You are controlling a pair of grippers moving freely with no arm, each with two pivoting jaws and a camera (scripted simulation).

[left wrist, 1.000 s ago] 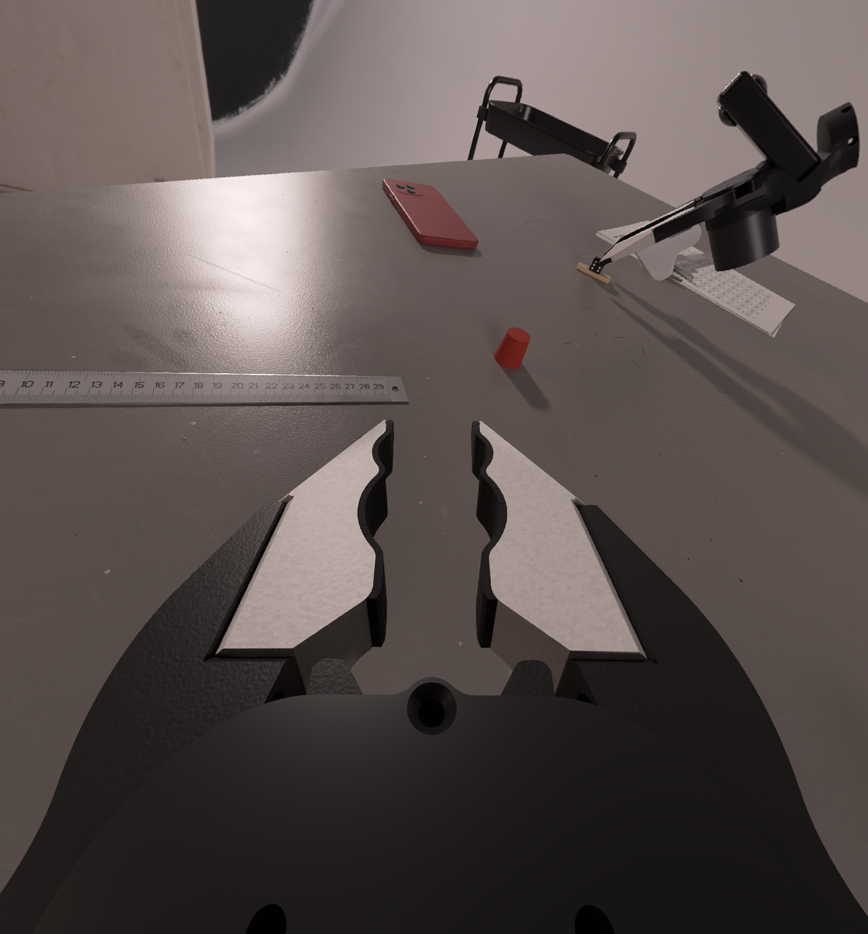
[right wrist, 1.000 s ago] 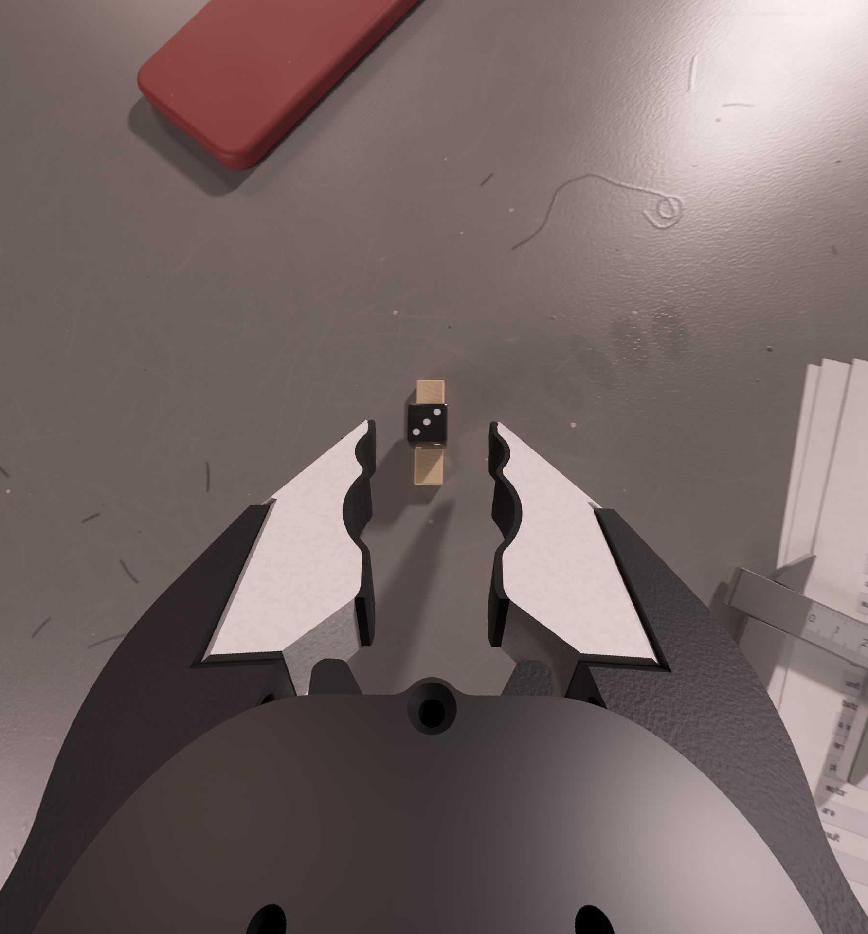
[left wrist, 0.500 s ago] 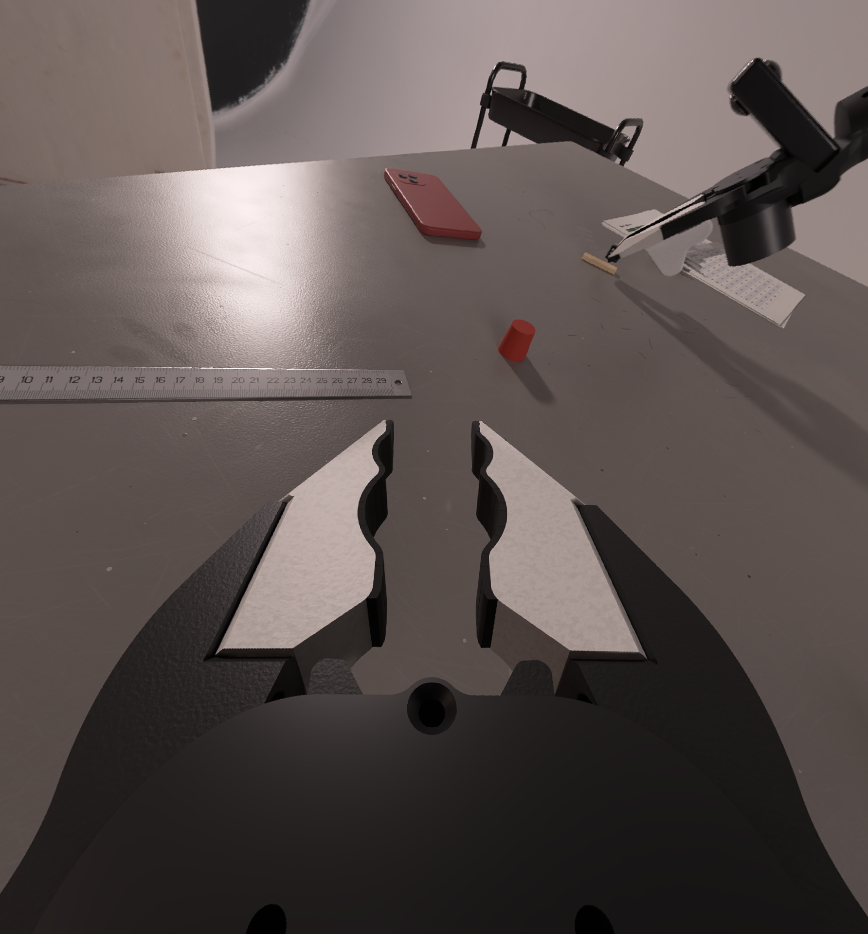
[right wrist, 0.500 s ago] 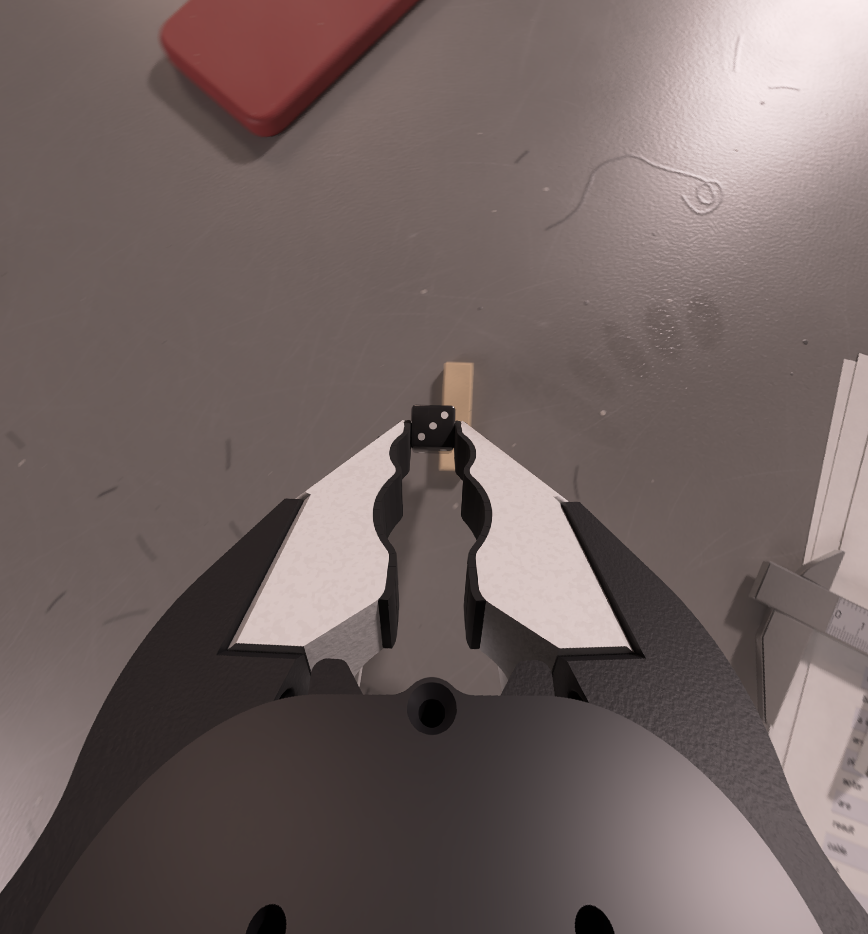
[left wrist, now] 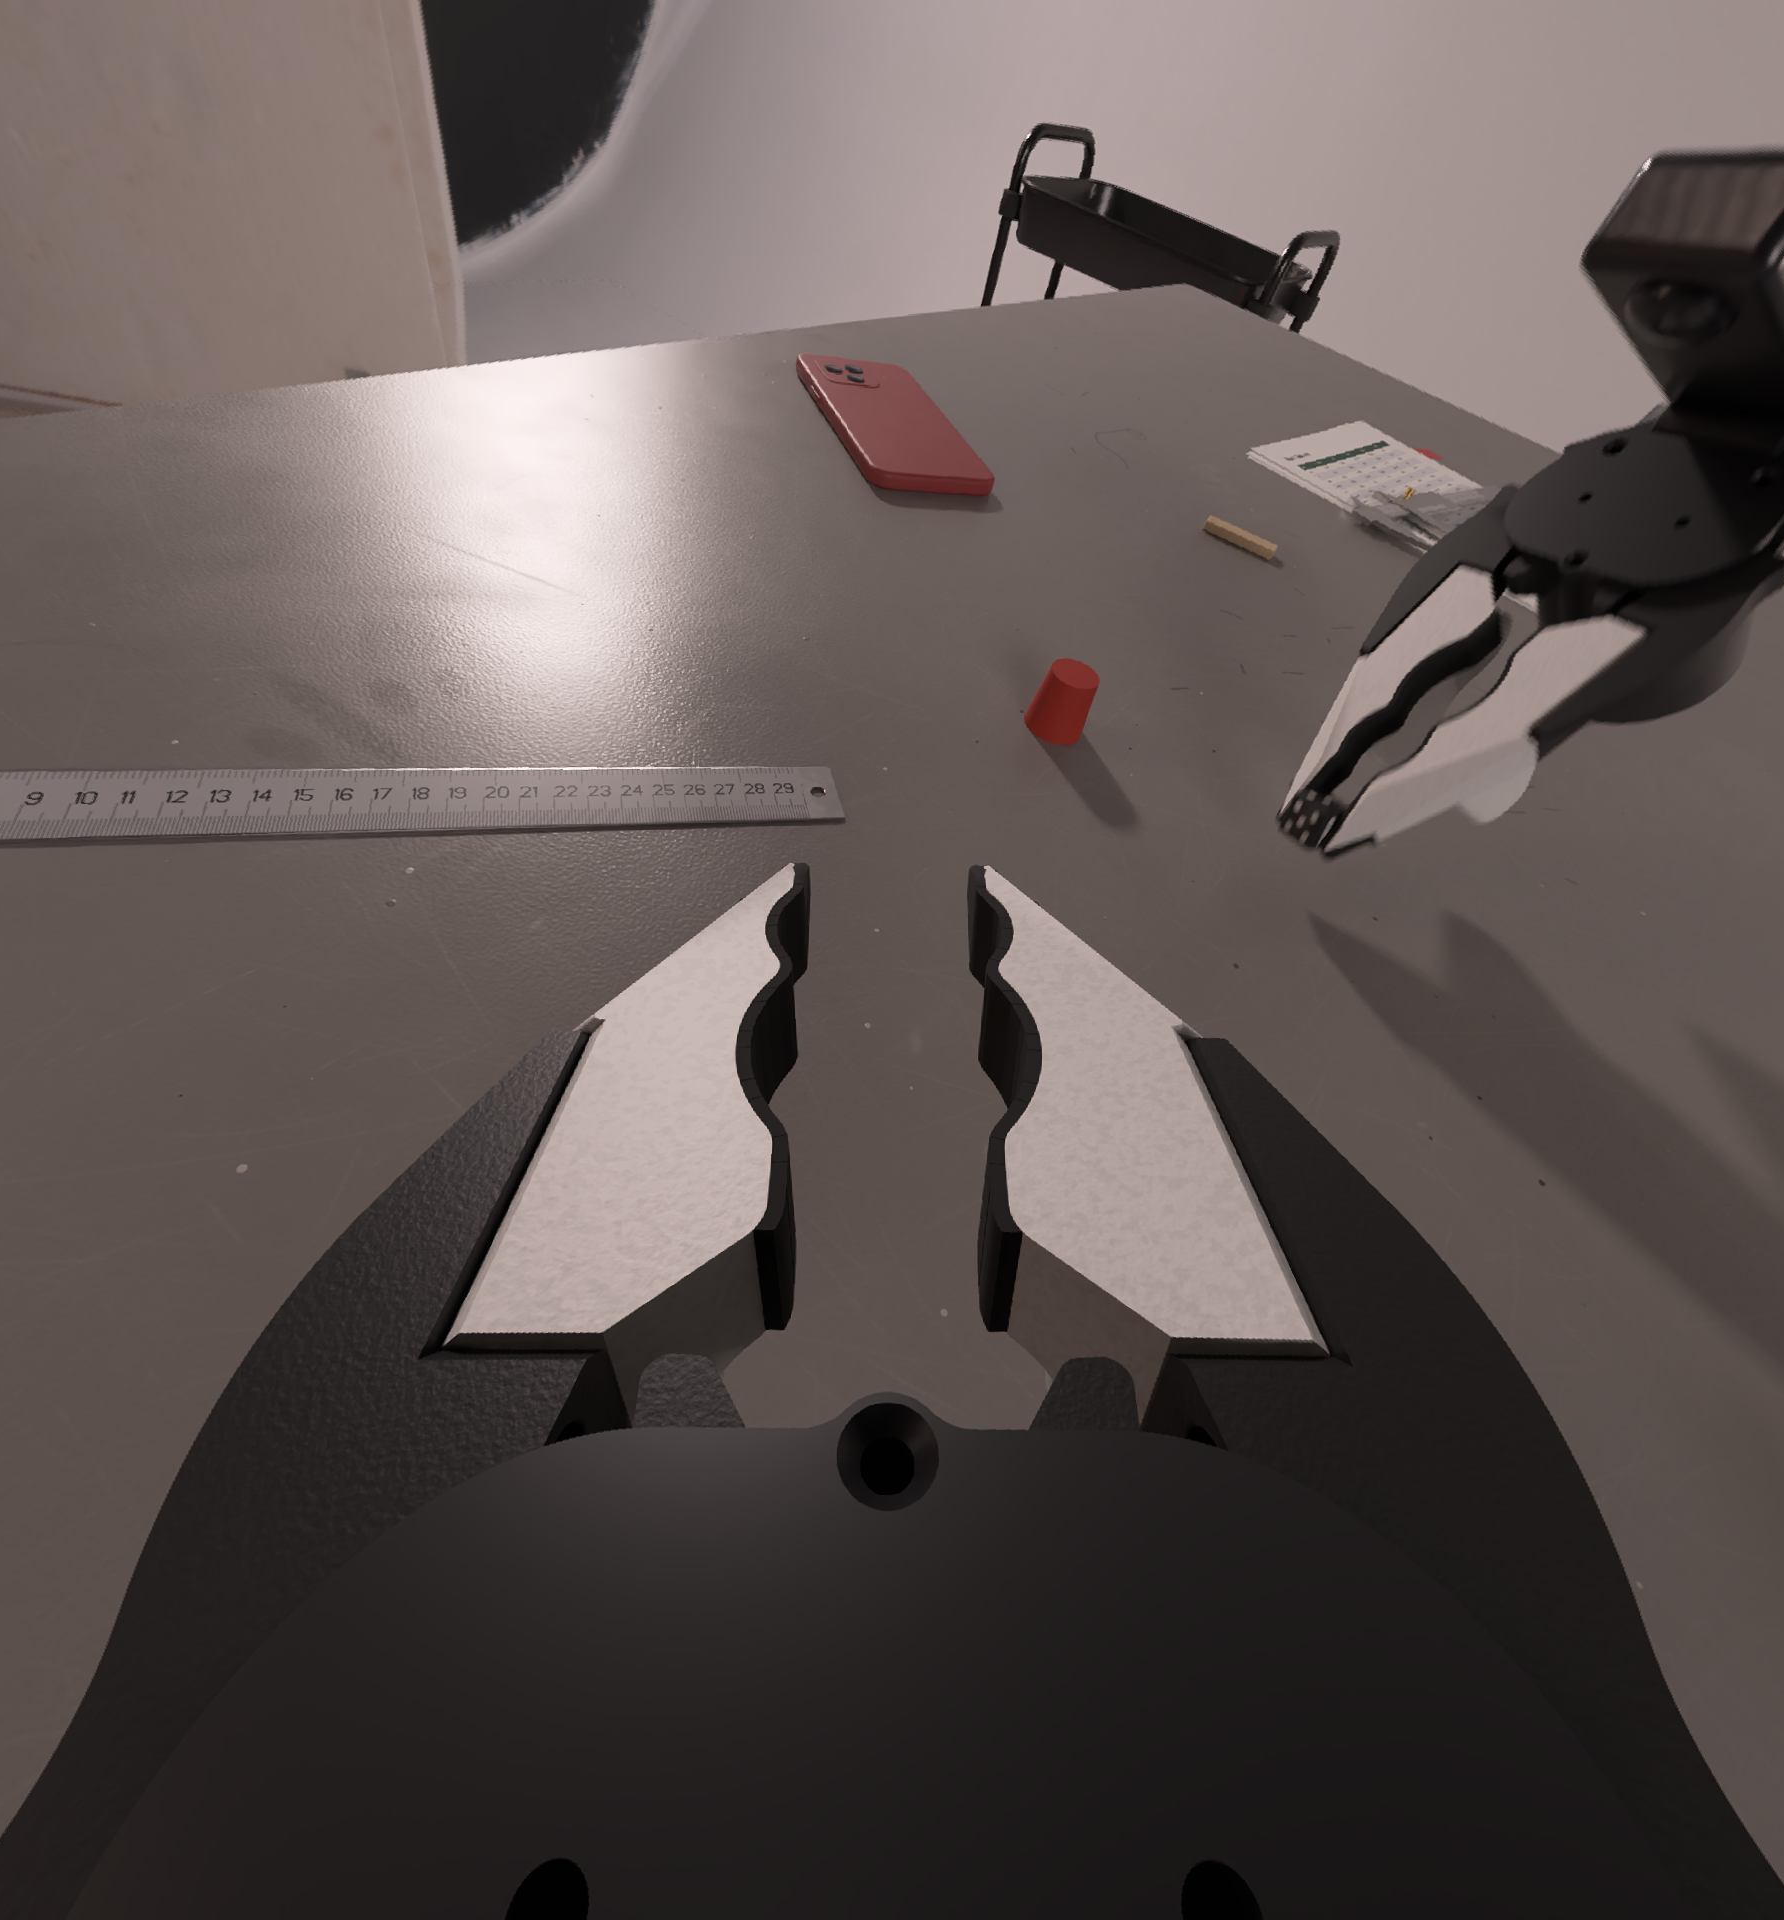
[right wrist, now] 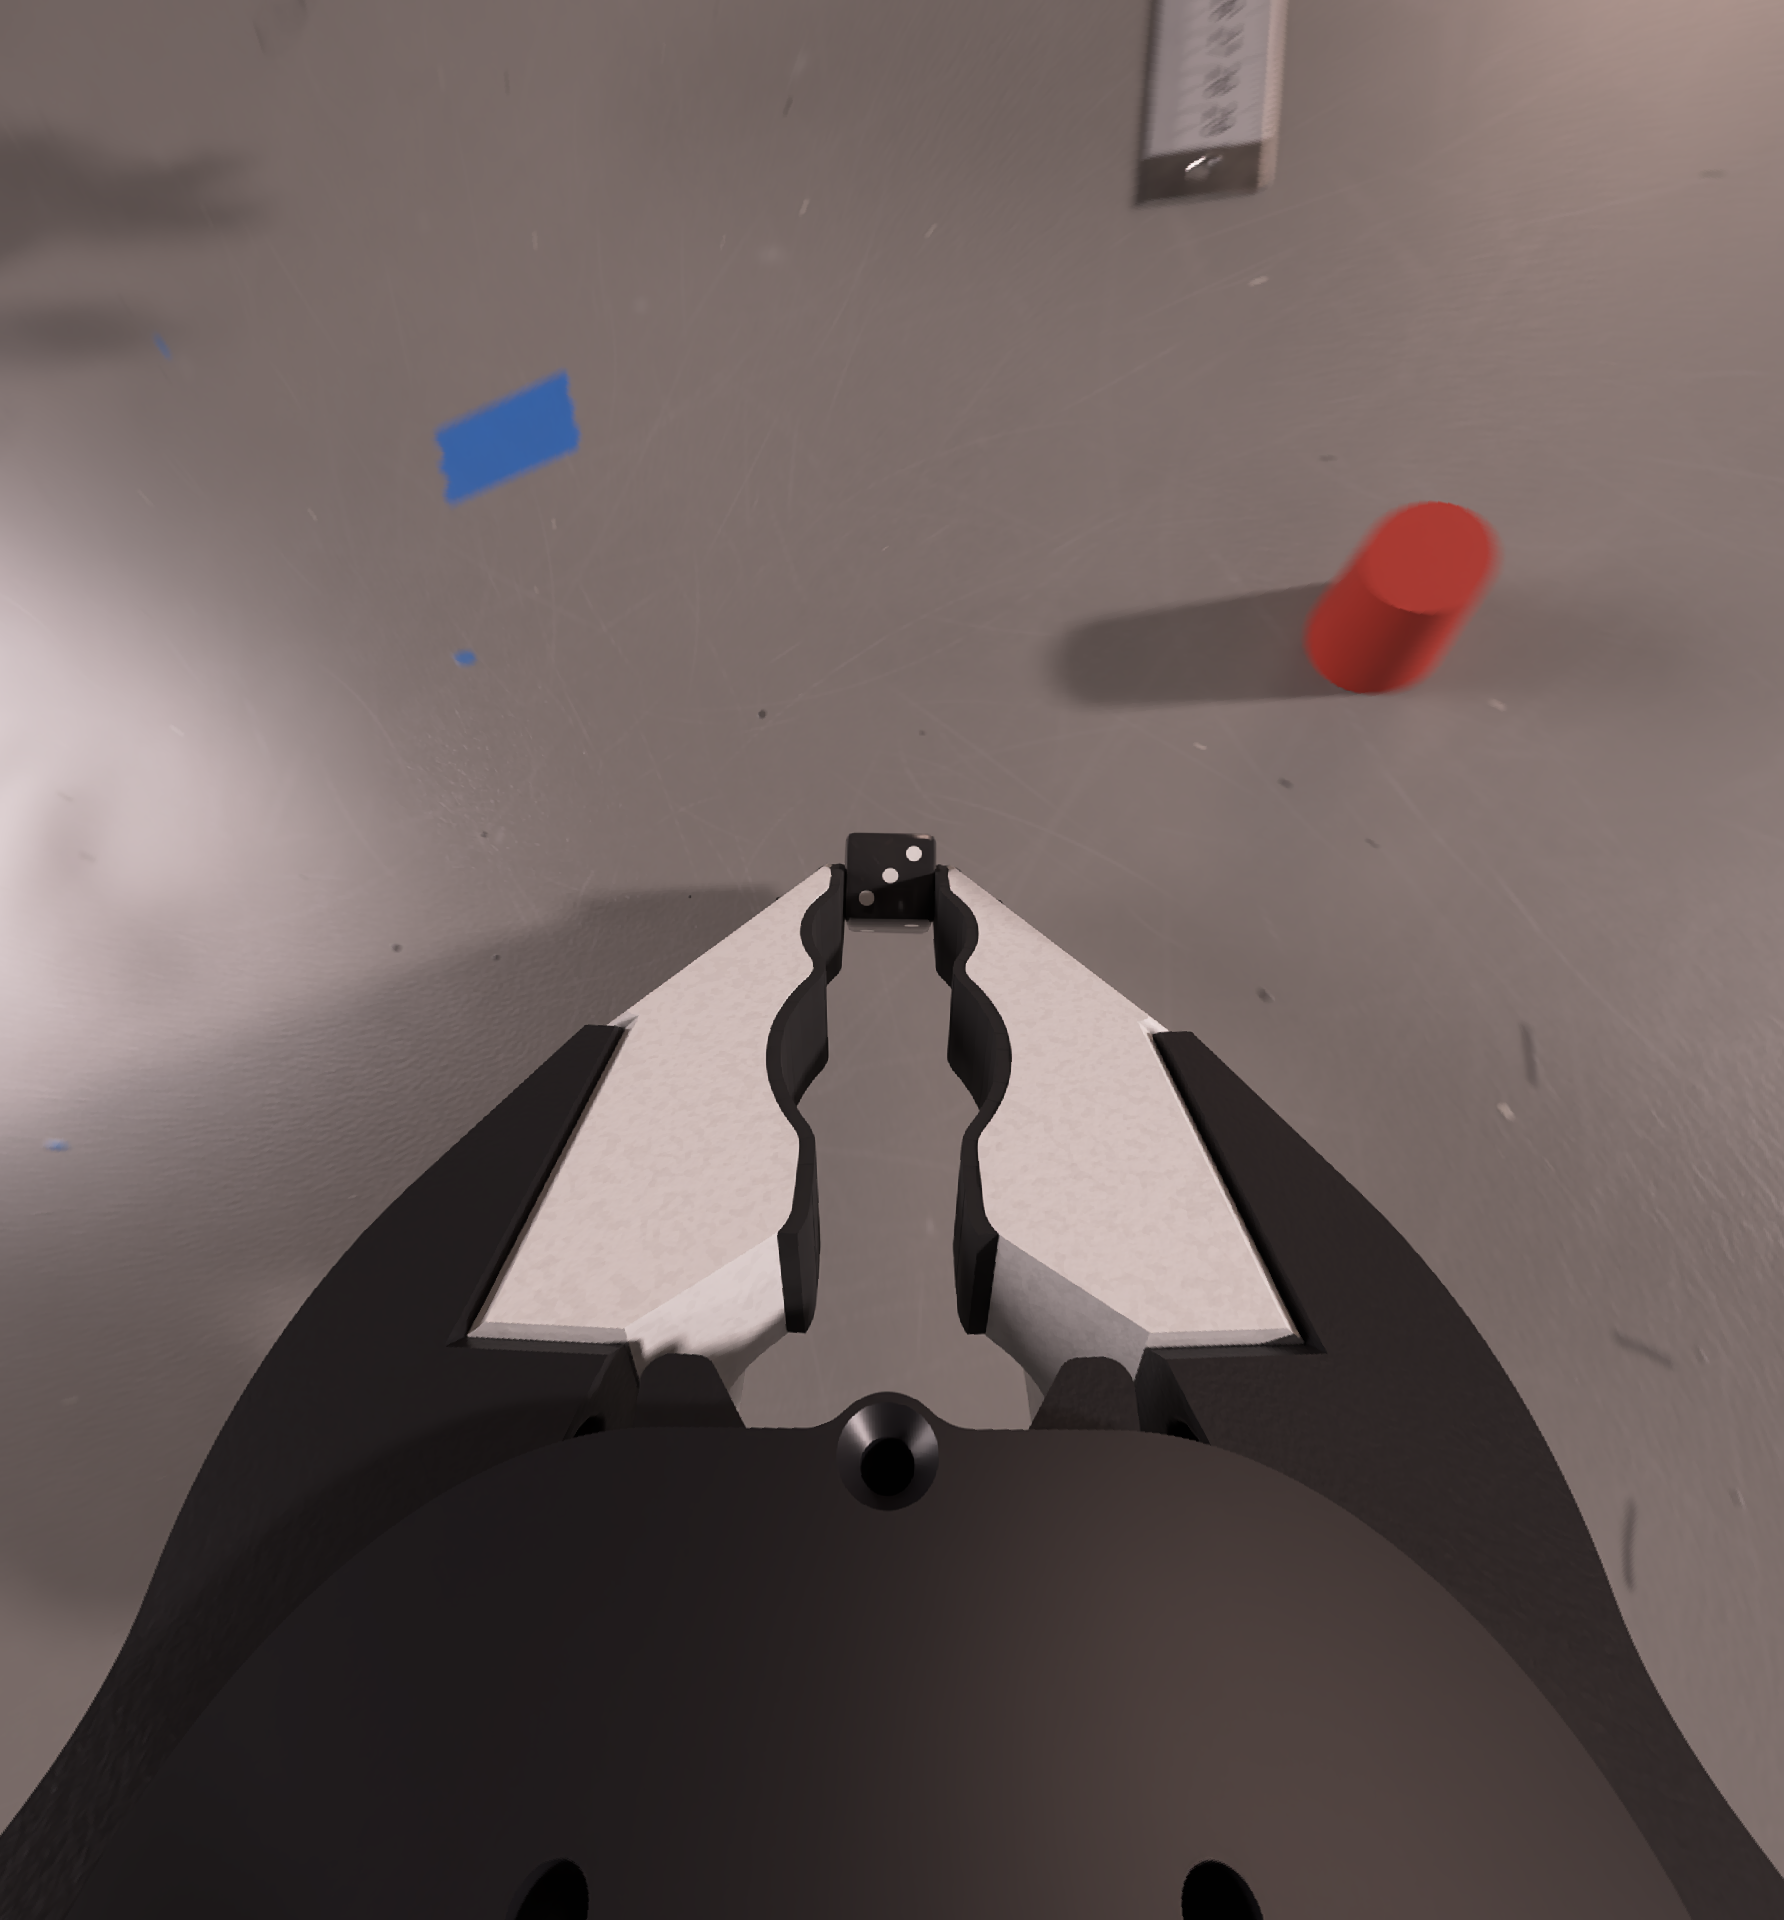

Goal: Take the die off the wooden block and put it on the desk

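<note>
My right gripper [right wrist: 890, 894] is shut on the black die [right wrist: 890, 875] with white pips, pinched at the fingertips above the grey desk [right wrist: 659, 675]. In the left wrist view the right gripper [left wrist: 1319, 826] hangs in the air at the right, the die [left wrist: 1309, 821] at its tips, well above the desk [left wrist: 452, 582]. The small wooden block [left wrist: 1241, 540] lies bare on the desk far behind it. My left gripper [left wrist: 888, 894] is open and empty, low over the desk near its front.
A red cylinder [left wrist: 1062, 701] stands mid-desk, also in the right wrist view [right wrist: 1397, 597]. A steel ruler [left wrist: 379, 802] lies left. A red phone [left wrist: 893, 436] lies farther back. Papers with a caliper [left wrist: 1371, 483] sit at the right. A blue tape piece [right wrist: 509, 434] is stuck on the desk. A black cart [left wrist: 1158, 244] stands beyond.
My right gripper closed on the die, lifted it off the wooden block and carried it away toward the red cylinder. The left gripper stayed open and nearly still.
</note>
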